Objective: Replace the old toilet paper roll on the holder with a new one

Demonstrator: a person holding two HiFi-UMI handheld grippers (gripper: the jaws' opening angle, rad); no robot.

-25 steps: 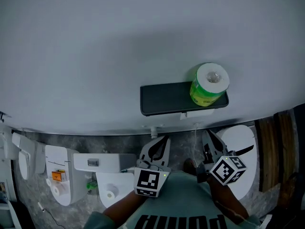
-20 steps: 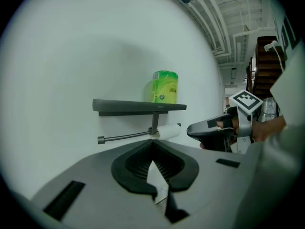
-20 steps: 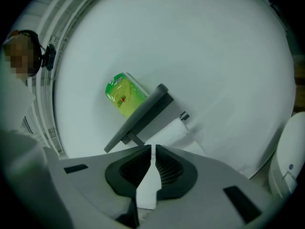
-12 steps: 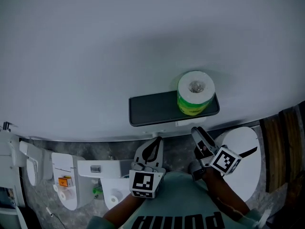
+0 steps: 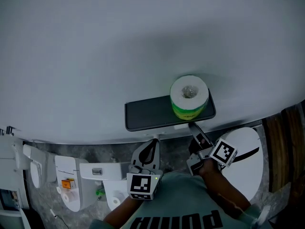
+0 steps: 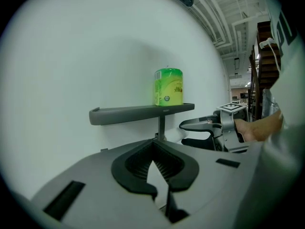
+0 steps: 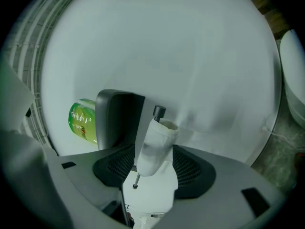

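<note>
A new roll in green wrap (image 5: 189, 97) stands on the right end of the dark shelf (image 5: 147, 114) on the wall. Under the shelf, the thin white old roll (image 7: 155, 144) hangs on the holder rod (image 7: 159, 111). My right gripper (image 7: 155, 159) is turned on its side below the shelf (image 5: 196, 135). Its jaws are opening; the old roll lies between them, and the pads stand apart from it. My left gripper (image 5: 148, 149) hovers lower left of the shelf, shut on nothing (image 6: 155, 149). The left gripper view also shows the right gripper (image 6: 190, 133).
A white toilet lid (image 5: 245, 151) sits at the lower right, close behind my right hand. White fixtures (image 5: 66, 175) stand on the grey floor at the lower left. A wooden panel (image 5: 283, 147) runs down the right edge. The pale wall fills the upper half.
My right gripper has moved up and left under the shelf, rolled onto its side, and its jaws have spread. The left gripper has barely shifted.
</note>
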